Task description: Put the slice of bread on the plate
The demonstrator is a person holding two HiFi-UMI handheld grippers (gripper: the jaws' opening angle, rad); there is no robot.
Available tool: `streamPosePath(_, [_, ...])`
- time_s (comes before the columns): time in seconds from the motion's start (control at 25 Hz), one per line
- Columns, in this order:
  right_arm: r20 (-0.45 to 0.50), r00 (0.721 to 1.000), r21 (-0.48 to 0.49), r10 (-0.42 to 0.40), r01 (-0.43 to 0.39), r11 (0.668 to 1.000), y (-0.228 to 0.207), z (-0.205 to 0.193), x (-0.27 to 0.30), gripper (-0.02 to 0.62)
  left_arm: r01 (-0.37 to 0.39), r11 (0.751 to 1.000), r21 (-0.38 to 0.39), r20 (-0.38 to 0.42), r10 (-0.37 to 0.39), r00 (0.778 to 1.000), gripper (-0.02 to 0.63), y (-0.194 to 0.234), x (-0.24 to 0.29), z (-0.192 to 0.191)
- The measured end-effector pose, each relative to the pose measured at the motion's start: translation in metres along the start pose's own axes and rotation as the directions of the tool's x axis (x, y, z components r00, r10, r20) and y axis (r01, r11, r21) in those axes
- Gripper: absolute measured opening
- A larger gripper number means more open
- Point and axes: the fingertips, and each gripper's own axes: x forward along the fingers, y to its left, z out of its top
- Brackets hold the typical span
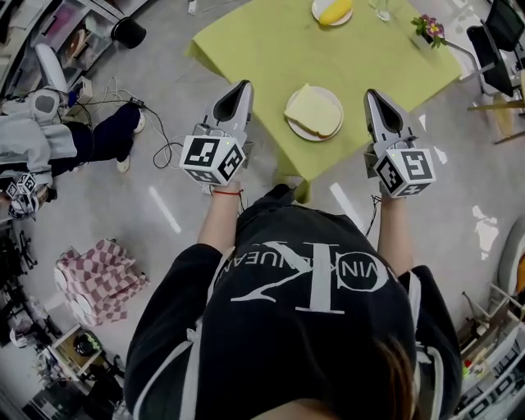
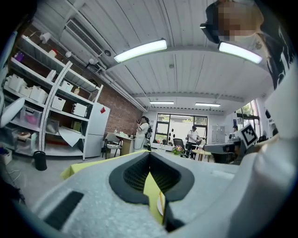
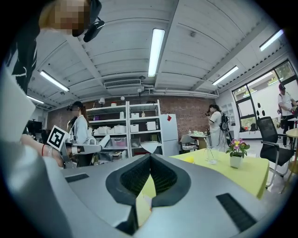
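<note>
A pale slice of bread [image 1: 312, 110] lies on a white plate [image 1: 295, 130] near the front edge of the yellow-green table [image 1: 262, 49]. My left gripper [image 1: 244, 85] hovers left of the plate, over the table's edge, with its jaws shut and empty. My right gripper [image 1: 371, 95] hovers right of the plate, also shut and empty. Both point level, away from me. In the left gripper view [image 2: 150, 155] and the right gripper view [image 3: 150, 158] the jaws meet at the tip, with only yellow cloth showing through the slit.
At the table's far side stand a second plate with a yellow item [image 1: 332, 11], a glass [image 1: 382, 10] and a small flower pot [image 1: 428, 29]. A dark chair [image 1: 492, 37] is at the right. A seated person [image 1: 57, 131] and cables are on the floor at left.
</note>
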Motion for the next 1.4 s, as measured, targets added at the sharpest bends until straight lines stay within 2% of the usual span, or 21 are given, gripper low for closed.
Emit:
streamPosePath(0.44, [0.021,1.000,0.000,0.007,-0.007,1.000,0.011,-0.005,-0.023,0.000,-0.047,0.998,0.037,0.026,0.046,0.999,0.011,-0.010,-0.031,0.004])
streamPosePath(0.64, [0.032,0.999,0.000,0.007,-0.007,1.000,-0.015,0.018,-0.036,0.000,-0.055,0.997,0.050,0.032,0.054,0.998,0.011,-0.035,-0.017,0.023])
streamPosePath(0.84, [0.028,0.999,-0.003,0.021,-0.021,1.000,0.012,0.004,-0.029,0.000,-0.081,0.995,0.058,0.035,0.079,0.996,0.011,-0.016,-0.041,0.016])
streamPosePath(0.96, [0.030,0.999,0.002,0.020,-0.020,1.000,0.026,-0.009,-0.047,0.000,-0.089,0.993,0.077,0.026,0.087,0.996,0.011,-0.023,-0.063,0.005])
streamPosePath(1.16, [0.023,0.999,0.006,0.039,-0.039,0.999,0.018,-0.001,-0.038,0.000,-0.113,0.990,0.090,0.021,0.111,0.994,0.011,-0.023,-0.054,0.013])
streamPosePath(1.4, [0.013,0.999,0.020,0.052,-0.052,0.998,0.015,-0.010,-0.036,0.000,-0.125,0.988,0.095,0.017,0.124,0.992,0.011,-0.023,-0.054,0.007])
